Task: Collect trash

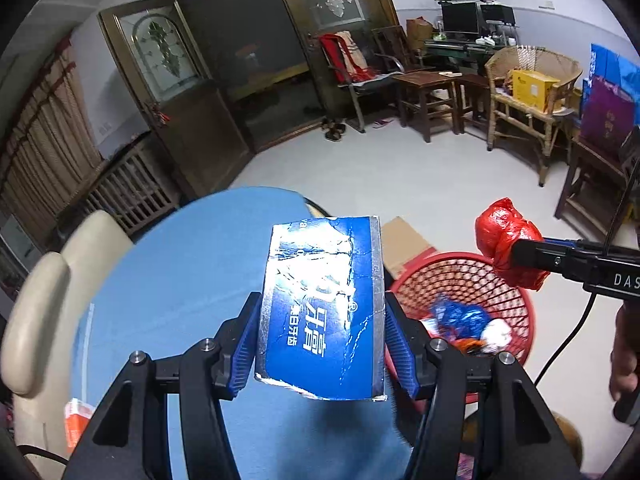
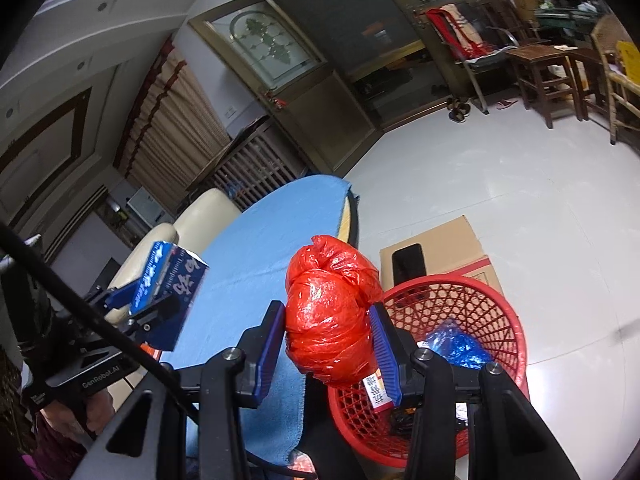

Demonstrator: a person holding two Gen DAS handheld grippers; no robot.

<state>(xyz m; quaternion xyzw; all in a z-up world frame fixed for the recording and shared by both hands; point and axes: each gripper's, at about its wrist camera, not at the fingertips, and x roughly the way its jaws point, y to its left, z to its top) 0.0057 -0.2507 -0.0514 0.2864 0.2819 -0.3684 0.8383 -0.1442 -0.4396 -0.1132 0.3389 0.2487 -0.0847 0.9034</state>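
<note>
My left gripper [image 1: 320, 344] is shut on a torn blue toothpaste box [image 1: 324, 304] and holds it above the blue-covered round table [image 1: 180, 280]. The box also shows in the right wrist view [image 2: 172, 284]. My right gripper [image 2: 328, 344] is shut on a knotted red plastic bag [image 2: 330, 312], held at the table's edge just left of the red mesh basket [image 2: 492, 304]. In the left wrist view the bag [image 1: 508, 248] hangs above the basket [image 1: 460, 276]. The basket holds a crumpled blue wrapper [image 1: 456, 316] and white paper [image 1: 496, 334].
A cardboard box [image 2: 452, 248] with a dark phone-like slab on it lies on the floor behind the basket. A cream chair [image 1: 44, 300] stands at the table's left. Wooden chairs, stools and a wicker chair [image 1: 532, 92] line the far wall. An orange packet [image 1: 76, 420] lies at the table's left edge.
</note>
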